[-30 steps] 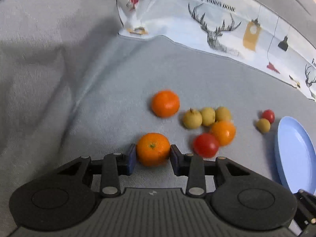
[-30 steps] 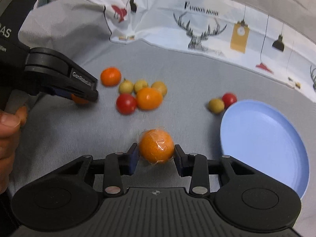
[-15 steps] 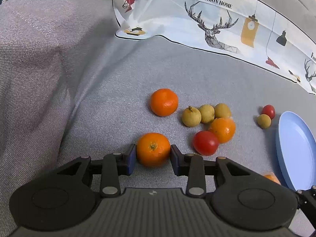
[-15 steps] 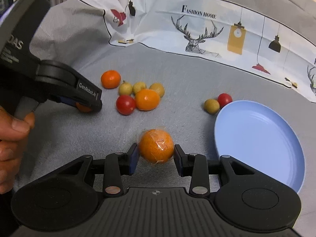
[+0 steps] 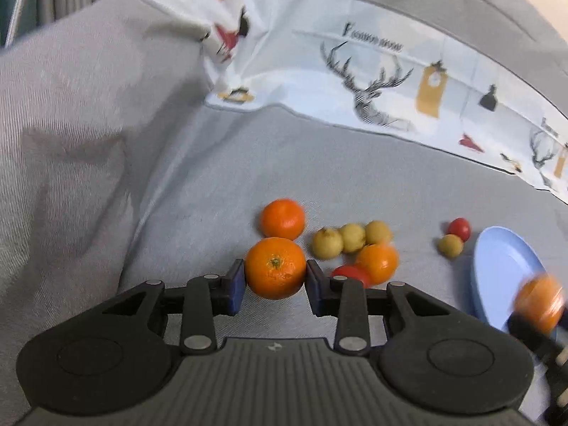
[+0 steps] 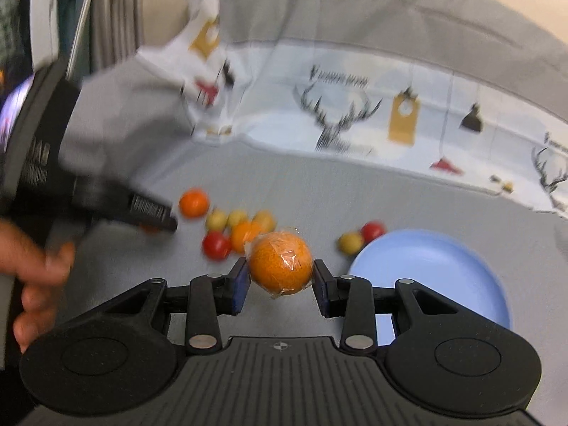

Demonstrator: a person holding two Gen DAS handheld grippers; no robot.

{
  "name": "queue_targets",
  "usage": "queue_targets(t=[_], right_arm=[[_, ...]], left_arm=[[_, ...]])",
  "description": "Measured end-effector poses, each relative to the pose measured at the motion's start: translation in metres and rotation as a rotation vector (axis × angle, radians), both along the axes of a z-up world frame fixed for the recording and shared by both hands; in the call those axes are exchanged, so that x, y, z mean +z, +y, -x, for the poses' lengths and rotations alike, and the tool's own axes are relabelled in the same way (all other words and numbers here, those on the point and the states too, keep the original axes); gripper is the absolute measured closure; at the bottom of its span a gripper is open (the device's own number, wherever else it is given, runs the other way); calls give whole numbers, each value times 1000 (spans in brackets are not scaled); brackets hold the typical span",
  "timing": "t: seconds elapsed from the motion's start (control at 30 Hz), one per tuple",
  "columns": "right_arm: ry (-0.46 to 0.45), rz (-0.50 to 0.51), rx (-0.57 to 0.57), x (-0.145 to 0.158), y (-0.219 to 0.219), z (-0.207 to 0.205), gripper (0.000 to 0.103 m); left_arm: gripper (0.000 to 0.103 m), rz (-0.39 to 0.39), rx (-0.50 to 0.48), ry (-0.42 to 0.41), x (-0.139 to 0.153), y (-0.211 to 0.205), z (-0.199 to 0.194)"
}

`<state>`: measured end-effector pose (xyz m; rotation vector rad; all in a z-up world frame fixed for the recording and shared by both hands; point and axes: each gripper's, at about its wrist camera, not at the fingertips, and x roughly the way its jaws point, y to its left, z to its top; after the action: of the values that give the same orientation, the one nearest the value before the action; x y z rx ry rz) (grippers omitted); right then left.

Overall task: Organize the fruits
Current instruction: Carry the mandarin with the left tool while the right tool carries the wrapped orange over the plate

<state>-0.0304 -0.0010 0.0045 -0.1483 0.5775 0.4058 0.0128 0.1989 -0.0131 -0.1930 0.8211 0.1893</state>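
My left gripper [image 5: 275, 280] is shut on an orange mandarin [image 5: 275, 267] and holds it above the grey cloth. My right gripper [image 6: 280, 282] is shut on a plastic-wrapped orange [image 6: 280, 263] and holds it in the air left of the light blue plate [image 6: 443, 277]. The plate also shows in the left wrist view [image 5: 504, 269], with the wrapped orange [image 5: 539, 305] blurred at its near edge. On the cloth lie another mandarin [image 5: 282, 218], three yellow-green fruits [image 5: 351, 238], an orange fruit [image 5: 377, 262] and a red tomato [image 5: 349, 274].
A small red tomato [image 5: 459, 228] and a yellow fruit [image 5: 450, 245] lie just left of the plate. A white printed cloth with deer [image 5: 372, 92] covers the back. The left gripper's body [image 6: 106, 202] and the hand [image 6: 35, 277] fill the right wrist view's left side.
Both grippers have lifted with their fruits still held. The right gripper's wrapped orange has moved toward the plate and now shows at the right edge of the left wrist view.
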Motion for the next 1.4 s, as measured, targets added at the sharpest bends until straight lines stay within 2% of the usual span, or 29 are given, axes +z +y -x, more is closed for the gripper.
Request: queue_targets(t=[0.1,0.23,0.3,0.37,0.47,0.87,1.03,1.23,1.4], right_arm=[[-43,-38,-13,22,-23,-3,64],[-95,-24,-43,38,-54,-13,64],[-87,-50,-90,35,-71,-18,64],[-44,-125,-158,31,-88,-25,64],[-53,-170,-201,30,-98,-26,64],[-41,-171,-229,30,-104,-40,64],[-32,-145,-241,32,-108,-49,64],[-14,-105,-270,32,-117,-58,64],[31,-20,-315,26,-123,-65,64]], left_arm=[[64,-37,-32,-38,10,-12,4],[64,-119,-94,-82,13,-32,9],[64,-150,-120,-93,11,-40,11],[64,-170,-141,-103,12,-45,11],[64,-159,-141,-119,14,-45,11],[64,-73,-120,-120,41,-44,7],[64,-77,-153,-102,52,-58,0],[64,-90,-233,-50,50,-90,-14],[64,-61,-260,-20,49,-113,-28]])
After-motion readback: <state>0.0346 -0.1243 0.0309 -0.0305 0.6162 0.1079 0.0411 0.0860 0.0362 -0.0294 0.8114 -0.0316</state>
